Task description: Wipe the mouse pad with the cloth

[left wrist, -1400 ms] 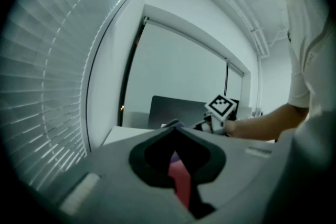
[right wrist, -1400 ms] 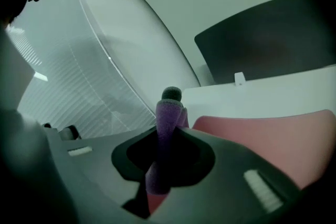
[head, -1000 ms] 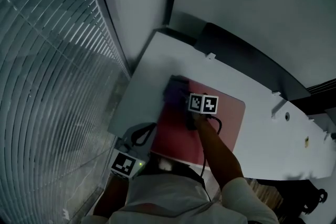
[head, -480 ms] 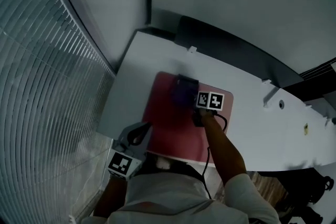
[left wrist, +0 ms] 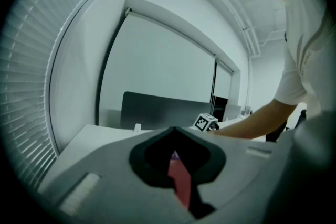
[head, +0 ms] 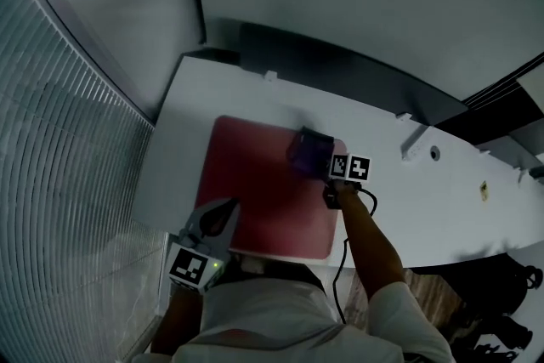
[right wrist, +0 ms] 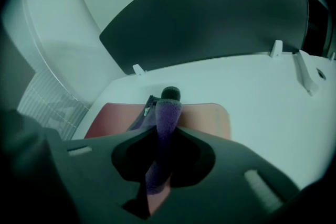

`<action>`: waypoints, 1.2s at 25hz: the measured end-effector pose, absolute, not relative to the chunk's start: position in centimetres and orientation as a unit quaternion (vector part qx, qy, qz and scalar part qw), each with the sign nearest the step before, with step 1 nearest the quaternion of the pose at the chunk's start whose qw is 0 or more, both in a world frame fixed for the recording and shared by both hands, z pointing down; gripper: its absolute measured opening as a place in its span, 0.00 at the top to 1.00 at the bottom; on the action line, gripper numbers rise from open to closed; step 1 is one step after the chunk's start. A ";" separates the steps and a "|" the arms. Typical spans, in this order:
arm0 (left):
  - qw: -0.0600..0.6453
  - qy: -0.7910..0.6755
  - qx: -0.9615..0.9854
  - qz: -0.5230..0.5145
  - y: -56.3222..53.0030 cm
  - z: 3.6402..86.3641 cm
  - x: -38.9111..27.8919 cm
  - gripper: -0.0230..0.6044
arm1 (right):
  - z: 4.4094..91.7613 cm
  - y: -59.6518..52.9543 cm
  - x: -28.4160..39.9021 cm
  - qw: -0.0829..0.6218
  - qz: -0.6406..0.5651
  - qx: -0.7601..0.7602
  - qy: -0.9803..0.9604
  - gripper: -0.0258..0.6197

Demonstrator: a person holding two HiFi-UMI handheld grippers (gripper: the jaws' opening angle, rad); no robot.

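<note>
Clenched on purple cloth (head: 306, 150), right claw (head: 320, 164) at far right corner of red mouse pad (head: 255, 183) on white tabletop (head: 408, 200); left claw (head: 223, 215) closed, empty, by pad's near edge.

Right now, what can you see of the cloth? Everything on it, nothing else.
The cloth is dark purple with a fuzzy, towel-like pile. It is bunched rather than spread flat. One fold stands upright, pinched between the jaws of the right hand-held gripper, and the rest lies crumpled just ahead of them. It sits on the far right corner of the red mouse pad, which lies on the white desk. Nothing else touches it.
</note>
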State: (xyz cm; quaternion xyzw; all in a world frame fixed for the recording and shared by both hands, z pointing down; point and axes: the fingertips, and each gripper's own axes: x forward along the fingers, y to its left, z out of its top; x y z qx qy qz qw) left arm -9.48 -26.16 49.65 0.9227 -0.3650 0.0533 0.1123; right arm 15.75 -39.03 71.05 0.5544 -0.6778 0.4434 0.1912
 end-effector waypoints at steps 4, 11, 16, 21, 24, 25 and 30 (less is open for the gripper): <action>0.111 -0.356 0.926 0.052 -26.0 49.6 -6.7 0.96 | 71.5 -37.0 21.2 0.193 0.446 0.575 -0.658 0.88; 0.105 -0.345 0.931 0.056 -25.3 49.0 -2.8 0.96 | 71.0 -34.5 28.1 0.192 0.445 0.595 -0.641 0.88; 0.102 -0.357 0.927 0.049 -25.1 48.5 -2.5 0.96 | 67.4 -33.8 27.5 0.148 0.425 0.584 -0.675 0.88; 0.103 -0.375 0.920 0.048 -24.7 48.7 -4.4 0.96 | 61.2 -31.6 22.1 0.108 0.374 0.556 -0.734 0.88; 0.108 -0.390 0.914 0.043 -24.8 48.9 -6.5 0.96 | 59.6 -31.0 17.8 0.082 0.373 0.529 -0.758 0.88; 0.107 -0.395 0.911 0.042 -24.8 48.9 -7.3 0.96 | 59.3 -31.0 16.1 0.073 0.377 0.518 -0.764 0.88; 0.097 -0.412 0.905 0.043 -24.6 47.9 -11.4 0.96 | 58.3 -32.1 5.6 0.067 0.377 0.447 -0.809 0.88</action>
